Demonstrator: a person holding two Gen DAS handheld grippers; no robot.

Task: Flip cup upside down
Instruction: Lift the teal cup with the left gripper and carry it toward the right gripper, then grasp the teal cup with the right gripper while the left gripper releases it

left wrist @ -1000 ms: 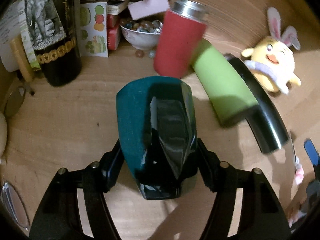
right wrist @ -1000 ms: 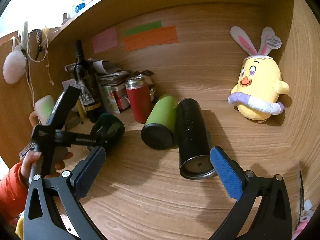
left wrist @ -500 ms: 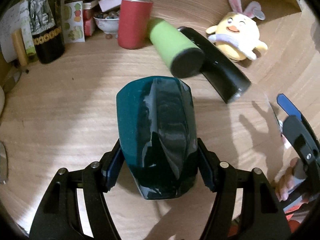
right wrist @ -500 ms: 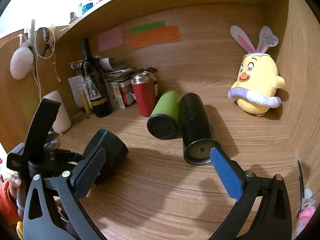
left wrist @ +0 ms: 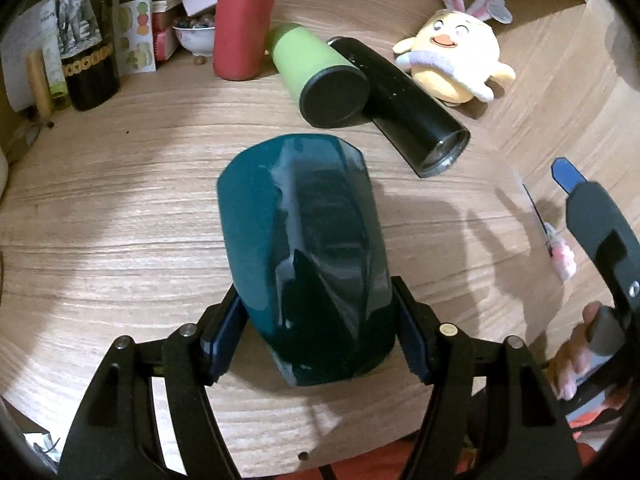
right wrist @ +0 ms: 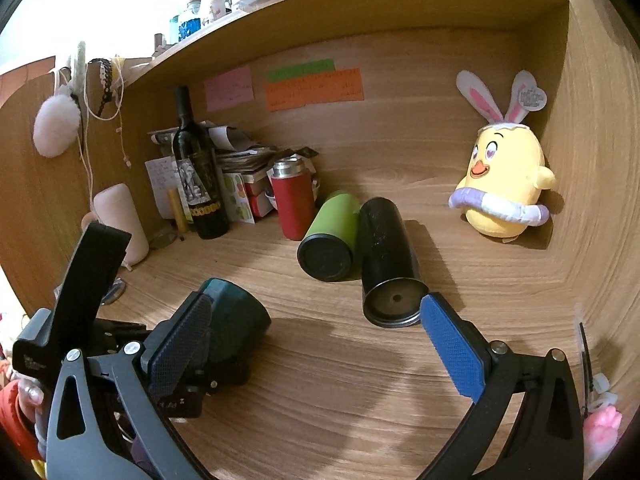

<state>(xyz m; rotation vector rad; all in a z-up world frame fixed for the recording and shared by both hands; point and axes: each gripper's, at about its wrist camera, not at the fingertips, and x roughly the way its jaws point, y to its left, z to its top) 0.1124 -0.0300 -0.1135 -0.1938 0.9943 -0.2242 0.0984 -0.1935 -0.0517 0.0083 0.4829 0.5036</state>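
A dark teal cup (left wrist: 304, 248) is clamped between the fingers of my left gripper (left wrist: 316, 336), low over the wooden desk (left wrist: 120, 240). Its closed base points away from the camera and its mouth is hidden. In the right wrist view the same cup (right wrist: 236, 316) shows at lower left, lying roughly sideways in the left gripper (right wrist: 80, 320). My right gripper (right wrist: 316, 344) is open and empty, to the right of the cup and in front of the black tumbler (right wrist: 388, 256).
A green tumbler (left wrist: 320, 76) and the black tumbler (left wrist: 404, 104) lie side by side behind the cup. A red flask (left wrist: 240, 32), wine bottle (left wrist: 84, 40), small bowl (left wrist: 194, 36) and papers stand at back left. A yellow plush chick (left wrist: 456, 60) sits at back right.
My left gripper has pulled the teal cup back toward the desk's front, farther from the tumblers. The right gripper has come into the left wrist view and stays open.
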